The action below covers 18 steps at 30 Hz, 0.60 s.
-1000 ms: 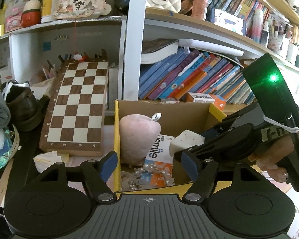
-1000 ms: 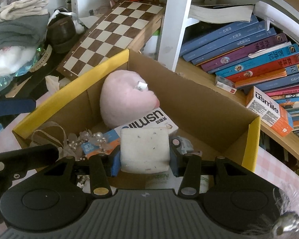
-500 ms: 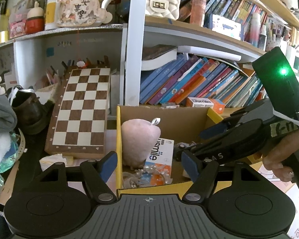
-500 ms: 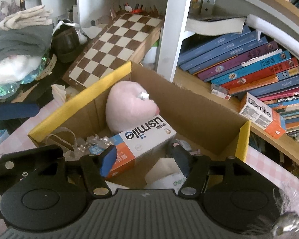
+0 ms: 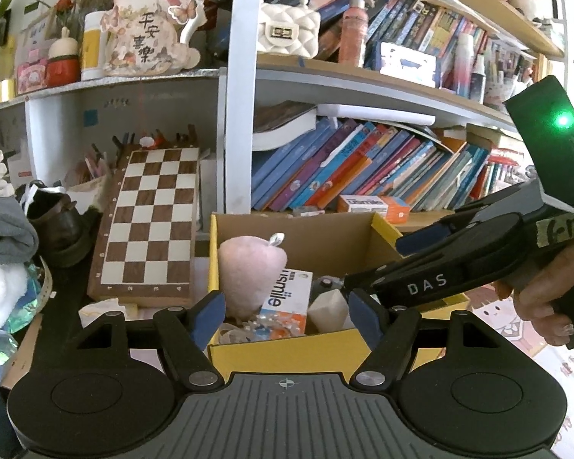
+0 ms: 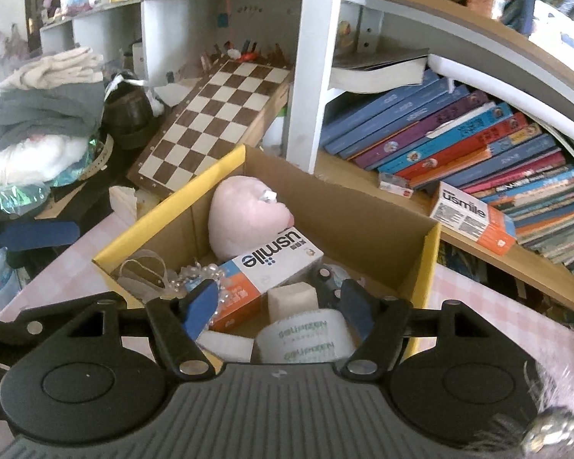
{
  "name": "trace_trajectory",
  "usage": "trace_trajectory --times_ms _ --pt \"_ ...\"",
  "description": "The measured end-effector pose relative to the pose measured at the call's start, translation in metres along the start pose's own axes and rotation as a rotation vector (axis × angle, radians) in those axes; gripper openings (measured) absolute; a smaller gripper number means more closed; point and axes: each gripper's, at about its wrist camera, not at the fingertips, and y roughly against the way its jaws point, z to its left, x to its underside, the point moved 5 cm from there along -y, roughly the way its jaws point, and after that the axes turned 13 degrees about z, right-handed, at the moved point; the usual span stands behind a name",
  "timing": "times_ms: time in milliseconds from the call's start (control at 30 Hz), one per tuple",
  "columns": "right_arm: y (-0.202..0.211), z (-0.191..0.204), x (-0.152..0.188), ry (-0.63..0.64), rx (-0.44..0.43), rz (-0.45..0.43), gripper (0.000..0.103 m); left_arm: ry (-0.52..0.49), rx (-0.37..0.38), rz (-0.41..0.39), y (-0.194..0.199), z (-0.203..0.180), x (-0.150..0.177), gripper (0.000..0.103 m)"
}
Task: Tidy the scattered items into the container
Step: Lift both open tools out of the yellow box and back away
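A cardboard box with a yellow rim (image 6: 434, 252) holds a pink plush (image 6: 245, 222), a usmile carton (image 6: 275, 264), pearl beads (image 6: 195, 273), a white roll (image 6: 306, 336) and a white foam block (image 6: 292, 296). My right gripper (image 6: 279, 302) hovers above the box's near corner. Its jaws are opening with nothing between them, and the block lies loose below. In the left wrist view, my left gripper (image 5: 287, 315) stands open and empty in front of the box rim (image 5: 287, 348). The right gripper (image 5: 371, 262) reaches in from the right above the block (image 5: 331, 308).
A chessboard (image 5: 149, 222) leans on the shelf left of the box. A brown shoe (image 5: 57, 225) and a pile of clothes (image 6: 42, 114) lie further left. Rows of books (image 6: 459, 145) and a second usmile carton (image 6: 470, 218) fill the shelf behind.
The right gripper's jaws have opened and let go of the white block, which now lies in the box. Both grippers have drawn back and up from the box.
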Motion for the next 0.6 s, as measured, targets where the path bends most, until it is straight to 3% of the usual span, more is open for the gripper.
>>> trace_trajectory --times_ms 600 --pt "0.043 -0.016 0.071 -0.18 0.074 -0.056 0.077 -0.022 0.014 0.041 0.017 -0.024 0.019 0.075"
